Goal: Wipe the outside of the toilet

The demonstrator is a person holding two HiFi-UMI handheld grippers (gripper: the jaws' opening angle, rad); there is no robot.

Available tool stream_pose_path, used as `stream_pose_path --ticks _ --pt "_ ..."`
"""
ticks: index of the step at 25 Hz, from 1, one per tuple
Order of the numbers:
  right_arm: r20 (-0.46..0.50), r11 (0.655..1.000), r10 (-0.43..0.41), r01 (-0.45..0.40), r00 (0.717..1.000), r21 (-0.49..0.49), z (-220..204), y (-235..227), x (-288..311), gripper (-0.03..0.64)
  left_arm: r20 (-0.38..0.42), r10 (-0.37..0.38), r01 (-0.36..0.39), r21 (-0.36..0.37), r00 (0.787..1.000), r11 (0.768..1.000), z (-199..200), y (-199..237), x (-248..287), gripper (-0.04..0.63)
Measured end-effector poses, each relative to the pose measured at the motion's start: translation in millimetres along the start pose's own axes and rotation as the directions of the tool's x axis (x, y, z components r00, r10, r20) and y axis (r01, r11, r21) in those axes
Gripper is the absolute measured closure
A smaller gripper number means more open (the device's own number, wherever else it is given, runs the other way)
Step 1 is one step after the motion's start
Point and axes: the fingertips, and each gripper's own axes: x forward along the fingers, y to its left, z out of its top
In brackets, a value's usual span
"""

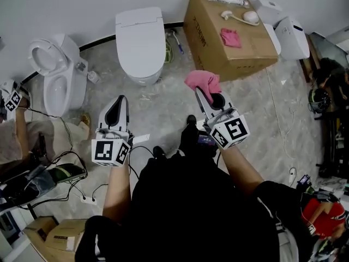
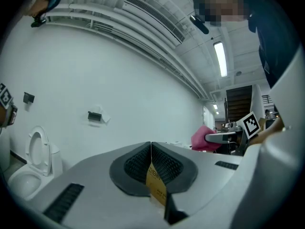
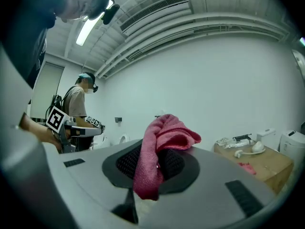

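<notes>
Left tool (image 1: pixel 119 103) (image 2: pixel 151 152): we found its jaws pressed together along one seam, with no cloth in them. A small tan tag (image 2: pixel 155 182) sat low in that seam, and we could not tell whether it belonged to the tool. The tool was held in front of the person's body, short of the toilet.
Right tool (image 1: pixel 206 94) (image 3: pixel 151 163): we recorded its jaws closed on a pink cloth (image 1: pixel 202 81) (image 3: pixel 162 137). The cloth bunched above the pads and hung down between them.
Toilet (image 1: pixel 140 42): white with its lid down, it stood against the wall ahead of both tools. We noted that neither tool nor the cloth touched it.
Second toilet (image 1: pixel 54 78) (image 2: pixel 33 161): white with its lid raised, it stood left of the first and well apart from it.
Cardboard box (image 1: pixel 229 34) (image 3: pixel 257 159): large, it rested on the floor just right of the toilet. On its top we logged a second pink cloth (image 1: pixel 230 37) (image 3: pixel 245 166) and a white hand sprayer (image 1: pixel 244 17) with its hose.
Floor (image 1: pixel 163 113): grey and marbled, with cables (image 1: pixel 65 130) trailing across it at the left.
Other person (image 3: pixel 78 104): we saw this person standing near the second toilet, wearing a head rig and holding marker-bearing tools.
</notes>
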Motion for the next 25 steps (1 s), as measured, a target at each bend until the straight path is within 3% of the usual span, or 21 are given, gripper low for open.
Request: stream_pose_path --ticks 6,12,17,25 --pt "-0.039 1.000 -0.016 0.016 0.999 0.010 -7 24 -35 0.528 -0.047 -0.030 0.026 -0.086 0.998 0.996 -43 -15 -33 0.577" --pt "-0.043 0.999 0.022 -0.021 0.999 0.028 -8 24 -52 0.528 -0.082 0.004 -0.004 -0.001 0.997 1.000 -45 -38 -29 0.578" --pt "-0.010 0.995 0.094 -0.094 0.996 -0.020 -5 22 -55 0.528 -0.053 0.064 -0.064 0.008 0.997 0.998 -21 -55 -31 0.578" --pt "-0.004 0.993 0.115 -0.115 0.993 0.032 -26 -10 -101 0.528 -0.099 0.068 -0.062 0.059 0.993 0.996 -17 -127 -24 0.580"
